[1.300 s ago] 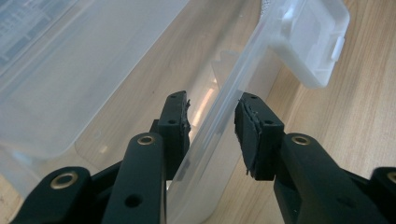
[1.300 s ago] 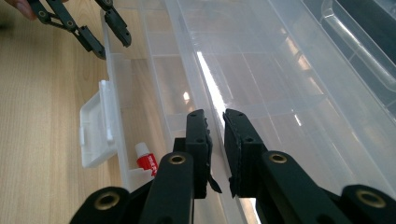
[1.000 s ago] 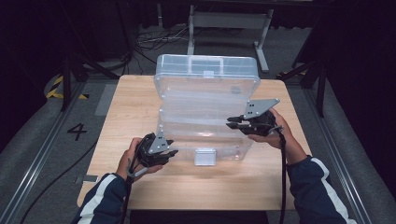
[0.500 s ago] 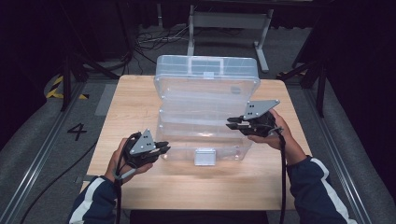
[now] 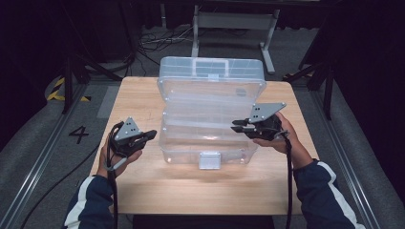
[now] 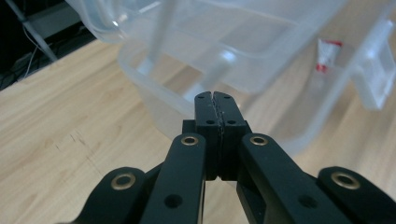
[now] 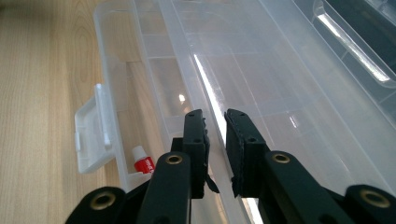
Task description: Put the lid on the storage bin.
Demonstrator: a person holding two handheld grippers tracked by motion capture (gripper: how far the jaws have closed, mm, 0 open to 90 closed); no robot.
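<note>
Dark floor with cables and a metal stand surrounds the wooden desk, and on it stands a clear plastic tackle box with its lid thrown back and its tiers fanned open.

The main risk, as I judge it, is at the right side. The right hand-held gripper has its jaws nearly together around the thin edge of the upper tray; in the right gripper view the rim passes through the narrow gap between the pads. The plastic is smooth and light, so if the hand pulls at an angle the rim may slip out, or the whole box may slide or tip on the desk, because nothing else steadies it.

The left hand-held gripper has just been closing and is now fully shut with nothing between its jaws. It is just beside the left wall of the box, near the lower tub, but not touching it. If it pushes forward in this state, it can only shove the box sideways.

A small red and white tube lies in the bottom tub near the front latch, and could roll if the box is jolted.
</note>
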